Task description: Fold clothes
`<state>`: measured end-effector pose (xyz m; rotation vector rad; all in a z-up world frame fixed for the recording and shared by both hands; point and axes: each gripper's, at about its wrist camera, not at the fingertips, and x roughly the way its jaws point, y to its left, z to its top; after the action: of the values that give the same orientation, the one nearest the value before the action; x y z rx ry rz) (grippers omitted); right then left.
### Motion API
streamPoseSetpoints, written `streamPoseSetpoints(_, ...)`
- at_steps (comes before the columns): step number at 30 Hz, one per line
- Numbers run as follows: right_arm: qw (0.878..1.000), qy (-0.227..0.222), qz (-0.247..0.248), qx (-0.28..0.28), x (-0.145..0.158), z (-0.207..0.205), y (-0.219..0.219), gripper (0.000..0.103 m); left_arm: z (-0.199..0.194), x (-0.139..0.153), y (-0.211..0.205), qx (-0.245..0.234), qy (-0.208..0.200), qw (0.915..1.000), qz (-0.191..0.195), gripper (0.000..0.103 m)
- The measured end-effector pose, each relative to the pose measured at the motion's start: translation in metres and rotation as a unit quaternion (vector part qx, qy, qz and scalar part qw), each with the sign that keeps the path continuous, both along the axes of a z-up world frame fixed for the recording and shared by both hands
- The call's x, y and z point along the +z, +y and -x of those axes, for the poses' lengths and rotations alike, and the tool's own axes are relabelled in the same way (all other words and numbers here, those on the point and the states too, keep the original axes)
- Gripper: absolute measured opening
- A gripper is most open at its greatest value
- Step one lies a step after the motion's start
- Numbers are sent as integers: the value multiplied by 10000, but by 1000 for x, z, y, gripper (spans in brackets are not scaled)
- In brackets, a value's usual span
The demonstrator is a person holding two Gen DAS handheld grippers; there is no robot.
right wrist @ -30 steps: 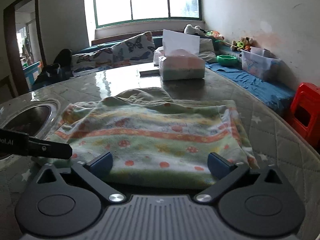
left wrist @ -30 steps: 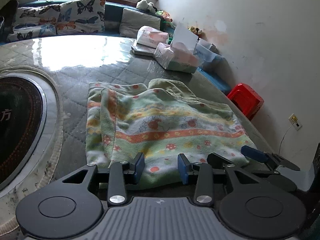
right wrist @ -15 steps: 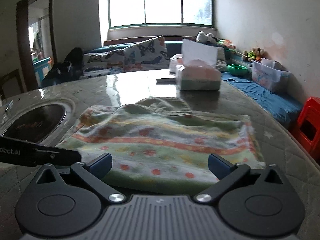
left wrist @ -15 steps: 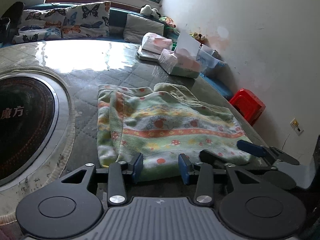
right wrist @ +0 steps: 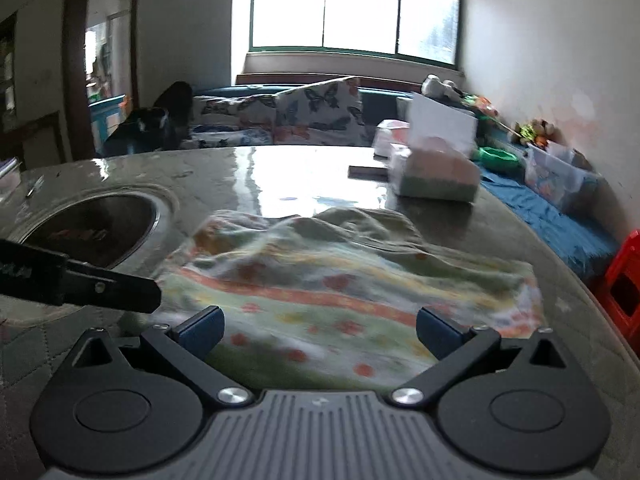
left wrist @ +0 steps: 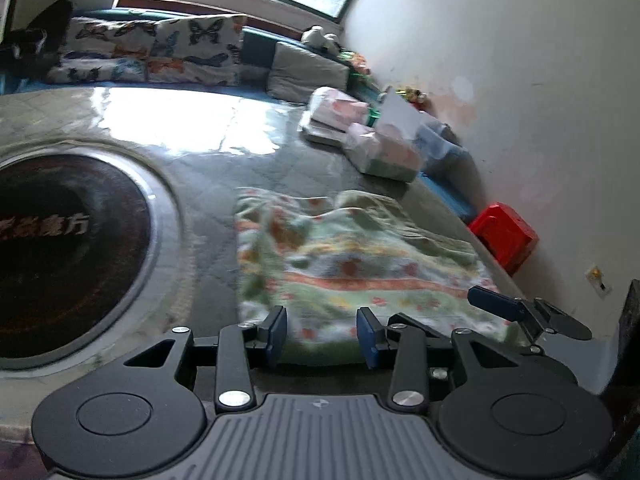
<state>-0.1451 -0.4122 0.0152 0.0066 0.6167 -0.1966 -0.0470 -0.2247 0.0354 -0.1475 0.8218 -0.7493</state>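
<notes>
Green printed garment (left wrist: 352, 264), long axis crosswise.

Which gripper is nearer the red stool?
Right. The right gripper sits at the garment's corner on the red stool's side; the left gripper is further along that edge, towards the round hotplate.

My right gripper (right wrist: 318, 330) stood wide open above the near edge of the folded cloth (right wrist: 340, 280), and its pads did not touch it. The cloth lay on the grey quilted surface (right wrist: 500, 232). The tip of my left gripper (right wrist: 116, 294) entered from the left side. A tissue box (right wrist: 434, 176) stood behind the cloth.
</notes>
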Motion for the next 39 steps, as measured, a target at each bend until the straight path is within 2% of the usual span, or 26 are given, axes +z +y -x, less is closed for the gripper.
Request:
streamPoseSetpoints(3,9996,232,121,111,-10,-8,10,103,-1,-3,5,50,36,10000,-37,41)
streamPoseSetpoints(5,9996,210,116,137,-12,-5,12,103,1,-2,7,38,18,10000,-47,42)
streamPoseSetpoints(11,10000,24,37,-71,0,10,7,103,9,6,5,-3,-147,9998,-133,63)
streamPoseSetpoints(13,9998,44,-24,-206,1,14,3,103,12,7,3,-19,-210,9996,-161,74)
streamPoseSetpoints(19,9977,109,-213,-639,1,27,-5,103,22,11,2,-84,-413,9986,-328,94)
streamPoseSetpoints(23,9958,134,-285,-859,1,34,-9,103,28,12,2,-148,-502,9980,-352,103)
streamPoseSetpoints(33,9917,198,-448,-1192,1,45,-6,103,45,15,10,-244,-791,9963,-245,103)
streamPoseSetpoints(39,9906,215,-476,-1265,2,50,0,103,47,15,15,-201,-699,9969,-306,103)
